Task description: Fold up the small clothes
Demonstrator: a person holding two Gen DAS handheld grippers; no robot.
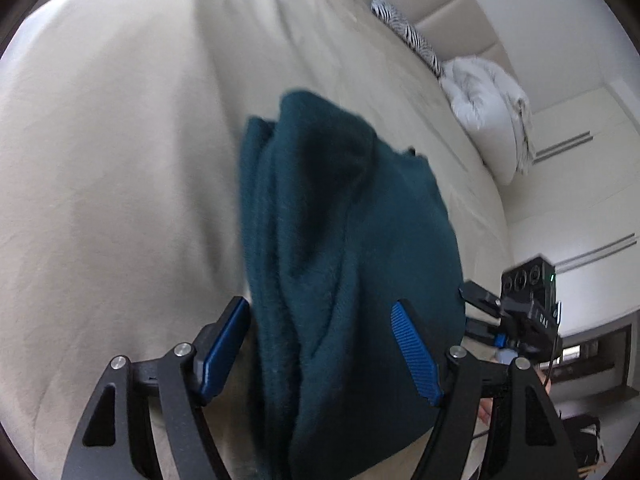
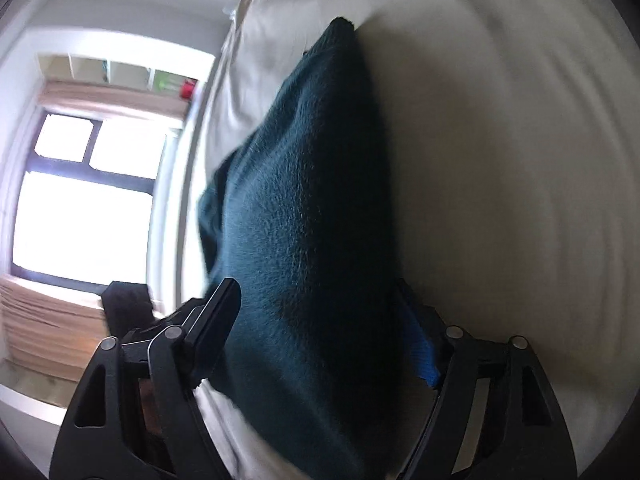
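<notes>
We have the dark green cloth bunched on the bed, running from 6 toward 12 o'clock. Both the left tool and right tool are released, pads astride it. We should pinch matching corners, lifting evenly.

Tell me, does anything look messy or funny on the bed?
Yes, the dark teal garment on the cream bedsheet is bunched into lumpy ridges, not flat or neatly folded. It lies between the wide-open fingers of the left gripper and the right gripper. Nothing looks torn or spilled.
</notes>
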